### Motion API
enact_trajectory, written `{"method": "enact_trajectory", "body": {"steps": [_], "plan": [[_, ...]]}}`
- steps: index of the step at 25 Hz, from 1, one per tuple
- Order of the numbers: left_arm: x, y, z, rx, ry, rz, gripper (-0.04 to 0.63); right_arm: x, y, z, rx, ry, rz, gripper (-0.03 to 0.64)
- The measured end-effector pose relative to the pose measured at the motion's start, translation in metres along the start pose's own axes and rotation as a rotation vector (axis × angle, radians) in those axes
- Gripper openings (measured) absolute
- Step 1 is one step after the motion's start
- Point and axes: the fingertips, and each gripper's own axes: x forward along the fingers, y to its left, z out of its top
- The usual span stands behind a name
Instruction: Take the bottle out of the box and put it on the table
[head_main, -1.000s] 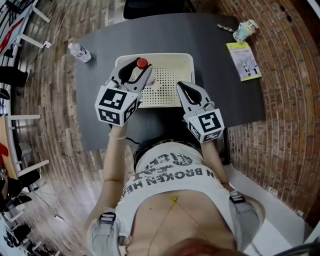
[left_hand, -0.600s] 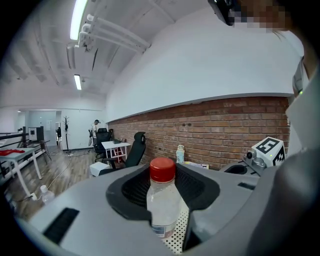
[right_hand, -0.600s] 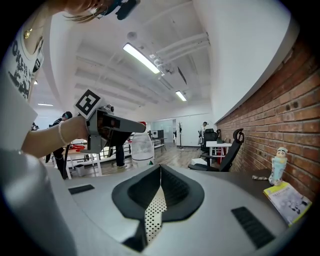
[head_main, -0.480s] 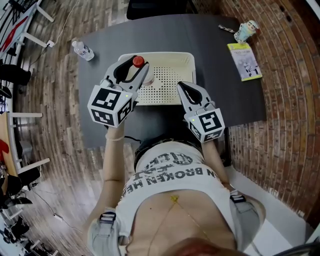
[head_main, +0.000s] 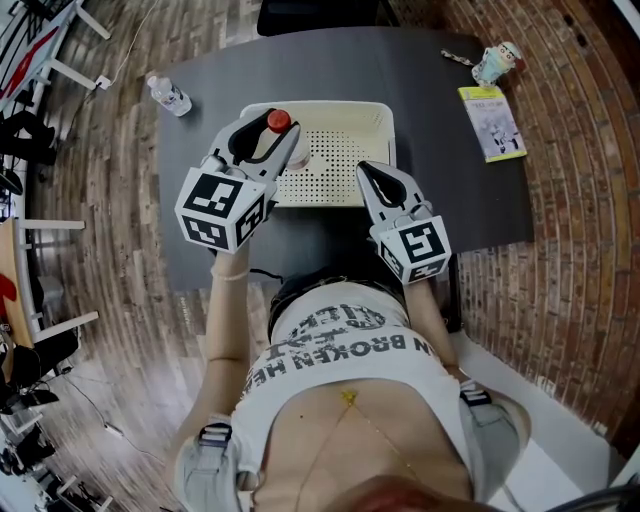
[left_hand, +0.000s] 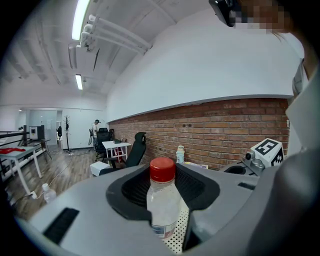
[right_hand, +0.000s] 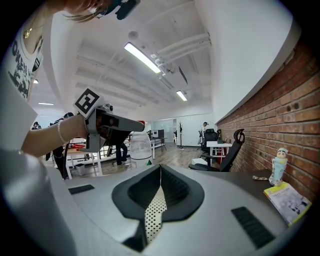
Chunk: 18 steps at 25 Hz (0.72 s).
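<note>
Starting at the left, a second small bottle (head_main: 168, 95) is seen at the far corner of the table (head_main: 430, 110). It could be knocked if the held one is set down too close to it.

Next, the left gripper (head_main: 258, 145) is closed on the red-capped bottle (left_hand: 162, 207), which is gripped around its body and kept upright over the left part of the white box (head_main: 384, 120). Whether its base is clear of the rim cannot be told. If it is carried sideways too low, the base may be caught on the box wall and the bottle tipped or pulled from the pads. The clear plastic looks smooth, so a slip is judged possible if the grip is eased early.

Further right, the right gripper (head_main: 370, 176) is held with its jaws pressed together and nothing between them, just over the box's near edge. The box is not steadied by it, so it may be dragged along if the bottle snags.

At the far right, a booklet (head_main: 487, 122) lies well apart and is not judged to be at risk.
</note>
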Motion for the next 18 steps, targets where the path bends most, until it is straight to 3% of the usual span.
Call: {"method": "enact_trajectory", "body": {"steps": [10,18], "plan": [[-0.014,0.014,-0.007,-0.020,-0.004,0.021,0.157,0.008,0.007,-0.002,-0.009,0.016,0.012,0.009],[-0.052,0.047,-0.016,-0.043,-0.011,0.099,0.157,0.023,0.026,-0.003,-0.021,0.030,0.033,0.009]]}}
